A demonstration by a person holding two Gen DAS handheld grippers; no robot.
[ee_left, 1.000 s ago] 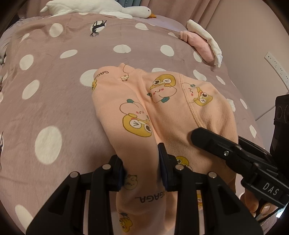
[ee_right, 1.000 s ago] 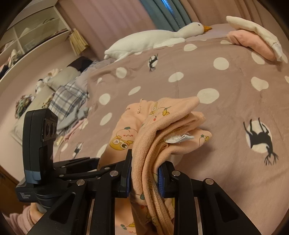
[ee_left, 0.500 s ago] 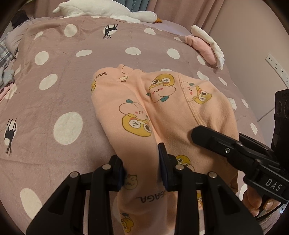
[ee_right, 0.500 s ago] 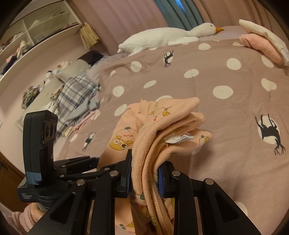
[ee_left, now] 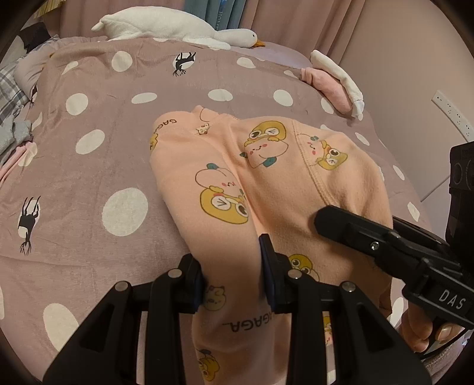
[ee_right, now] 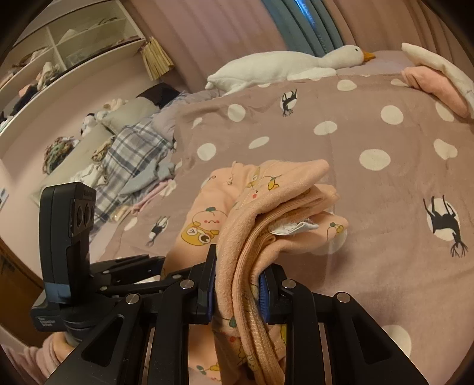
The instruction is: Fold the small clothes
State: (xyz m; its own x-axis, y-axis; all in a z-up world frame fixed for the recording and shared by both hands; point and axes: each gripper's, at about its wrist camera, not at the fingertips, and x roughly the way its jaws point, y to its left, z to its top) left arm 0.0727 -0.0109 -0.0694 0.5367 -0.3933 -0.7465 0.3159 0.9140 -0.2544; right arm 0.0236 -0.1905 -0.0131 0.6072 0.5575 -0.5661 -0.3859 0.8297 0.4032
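Small peach trousers (ee_left: 266, 177) with cartoon prints lie partly folded on the mauve polka-dot bedspread (ee_left: 118, 142). My left gripper (ee_left: 232, 278) is shut on one trouser leg near its cuff. My right gripper (ee_right: 237, 284) is shut on the bunched waistband of the trousers (ee_right: 266, 213), with a white label showing. Both held ends are lifted a little off the bed. The right gripper also shows at the right of the left wrist view (ee_left: 385, 242), close beside the left one.
A white plush goose (ee_left: 177, 26) lies at the far edge of the bed. Folded pink and white clothes (ee_left: 334, 80) sit at the far right. A pile of plaid and grey clothes (ee_right: 133, 165) lies at the left, below wall shelves (ee_right: 74, 44).
Both grippers keep their hold on the trousers. Both views have tilted up and shifted, so more of the far bed and curtains shows.
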